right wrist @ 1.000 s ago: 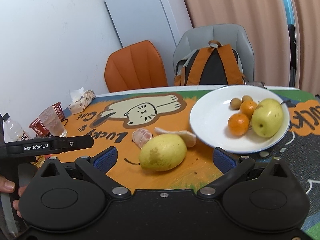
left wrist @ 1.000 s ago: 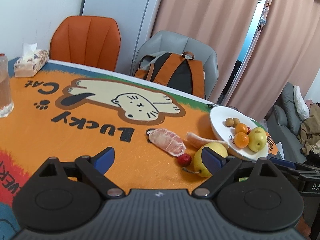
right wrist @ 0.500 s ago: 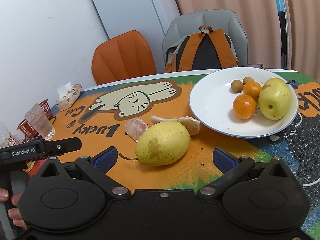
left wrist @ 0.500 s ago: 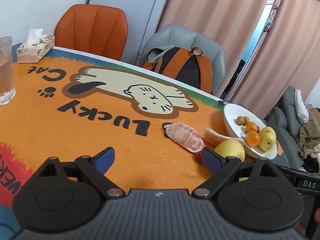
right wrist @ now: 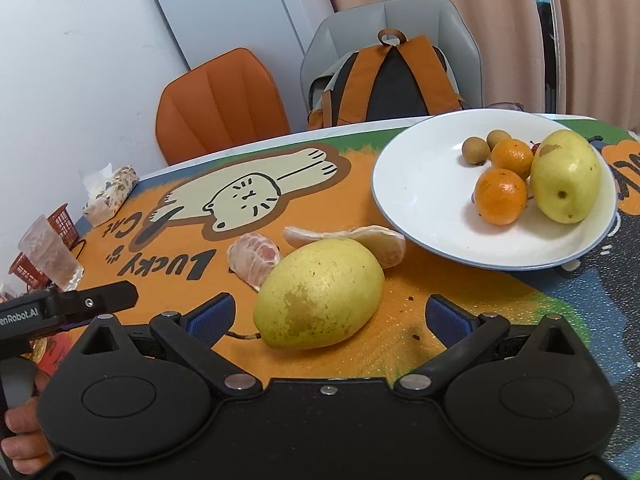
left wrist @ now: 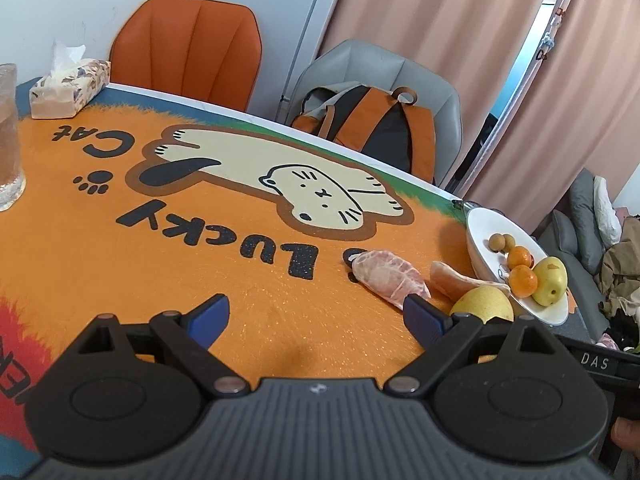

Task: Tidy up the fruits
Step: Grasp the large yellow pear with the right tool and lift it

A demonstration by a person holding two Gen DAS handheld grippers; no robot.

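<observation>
A large yellow pear (right wrist: 320, 294) lies on the orange cat mat, between the fingers of my right gripper (right wrist: 330, 318). That gripper is open, with a gap on each side of the pear. Behind the pear lie a peeled citrus piece (right wrist: 254, 258) and a pale segment (right wrist: 348, 236). The white plate (right wrist: 420, 184) at the right holds two oranges (right wrist: 500, 196), a second pear (right wrist: 566, 176) and two small brown fruits (right wrist: 476, 150). My left gripper (left wrist: 316, 315) is open over bare mat. The peeled piece (left wrist: 388, 276) lies just beyond its right fingertip (left wrist: 420, 314), which partly hides the pear (left wrist: 484, 306).
A glass (left wrist: 8, 136) and a tissue box (left wrist: 68, 88) stand at the table's far left, with a red basket (right wrist: 60, 220) nearby. Beyond the far edge are an orange chair (left wrist: 188, 48) and a grey chair holding a backpack (left wrist: 380, 128). A hand (right wrist: 20, 428) holds the left gripper.
Both grippers have come forward and lower over the table. The yellow pear now sits larger and deeper between the right fingers. In the left view the fruits have slid behind the right finger.
</observation>
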